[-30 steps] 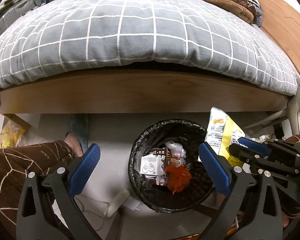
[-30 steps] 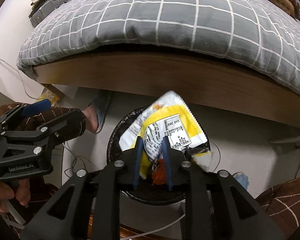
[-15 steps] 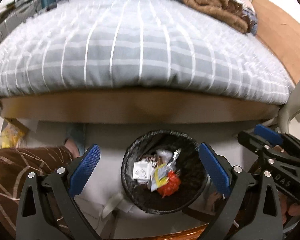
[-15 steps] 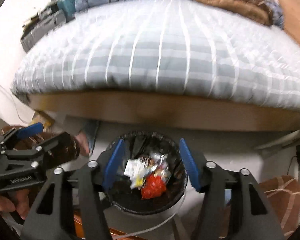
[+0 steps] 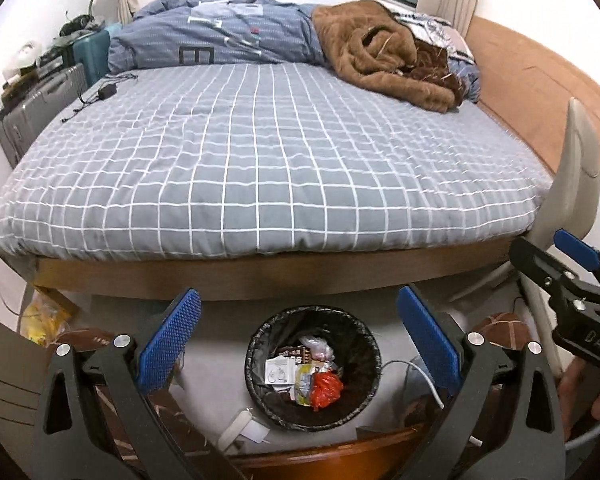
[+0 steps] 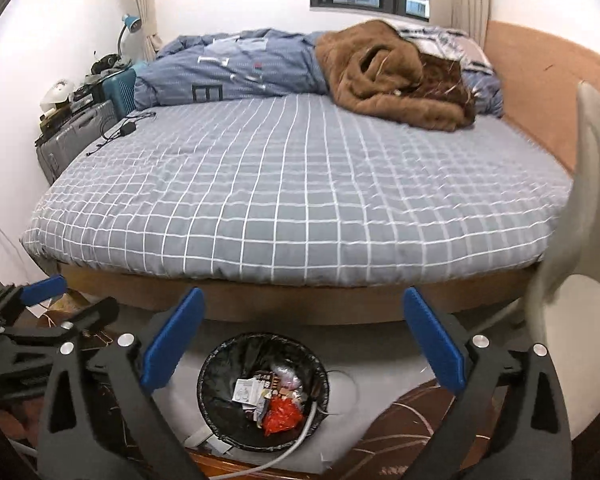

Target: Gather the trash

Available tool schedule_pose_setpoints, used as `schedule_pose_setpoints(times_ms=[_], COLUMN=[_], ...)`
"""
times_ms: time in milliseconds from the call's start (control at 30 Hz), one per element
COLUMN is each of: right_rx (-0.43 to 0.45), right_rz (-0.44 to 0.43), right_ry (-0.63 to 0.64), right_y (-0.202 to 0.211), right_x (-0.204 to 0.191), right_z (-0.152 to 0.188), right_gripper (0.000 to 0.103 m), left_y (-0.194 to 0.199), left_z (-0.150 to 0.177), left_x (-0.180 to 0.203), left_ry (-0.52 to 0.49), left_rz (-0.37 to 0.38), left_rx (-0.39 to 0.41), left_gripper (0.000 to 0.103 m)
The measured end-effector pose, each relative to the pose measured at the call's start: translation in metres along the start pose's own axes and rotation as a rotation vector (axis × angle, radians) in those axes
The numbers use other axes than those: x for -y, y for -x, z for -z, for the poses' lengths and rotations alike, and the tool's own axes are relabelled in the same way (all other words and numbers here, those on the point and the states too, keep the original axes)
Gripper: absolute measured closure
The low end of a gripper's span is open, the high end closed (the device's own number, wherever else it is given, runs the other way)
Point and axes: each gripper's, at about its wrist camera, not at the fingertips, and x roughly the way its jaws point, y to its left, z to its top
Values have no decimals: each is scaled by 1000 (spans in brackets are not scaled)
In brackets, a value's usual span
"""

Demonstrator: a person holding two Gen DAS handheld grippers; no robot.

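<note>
From my left wrist camera, my left gripper (image 5: pixel 298 344) stands spread wide with nothing between its blue pads (image 5: pixel 168 342). Framed in the gap below sits the trash bin (image 5: pixel 256 350), its black liner folded over a round rim. Inside lie a red wrapper (image 5: pixel 326 388), a white packet (image 5: pixel 280 372) and a yellow snack bag (image 5: pixel 305 382). The bin stands on pale floor just in front of the bed's wooden edge (image 5: pixel 276 274), with clear floor between rim and board. The grey checked cover (image 5: pixel 260 152) hangs slightly over that board. A white cable (image 5: pixel 424 376) runs beside the bin's right rim. At the right edge my right gripper (image 5: pixel 556 268) comes in, apart from the bin.

From my right wrist camera, my right gripper (image 6: pixel 302 338) has its jaws just opened all the way and they are empty. The trash bin (image 6: pixel 220 360) sits below, between the pads, the red wrapper (image 6: pixel 280 416) on top of the pile; a grey cable (image 6: pixel 300 436) crosses its near rim. My left gripper (image 6: pixel 56 300) shows at the left edge, near the bed corner. A pale chair back (image 6: pixel 592 184) closes in the right side.
</note>
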Motion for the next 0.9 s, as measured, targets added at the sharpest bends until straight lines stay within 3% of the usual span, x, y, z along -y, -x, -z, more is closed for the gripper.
schedule_pose_setpoints(times_ms=[300, 900], right_rx=[20, 19], right_rz=[55, 58], right_ry=[-20, -34], right_y=[27, 32], right_x=[6, 7], right_z=[5, 8], right_gripper=[8, 8], left_y=[43, 44], left_z=[0, 1], left_x=[7, 7], left_ry=[-23, -32], left_rz=[8, 14], left_rx=[46, 40], left_gripper=[6, 6])
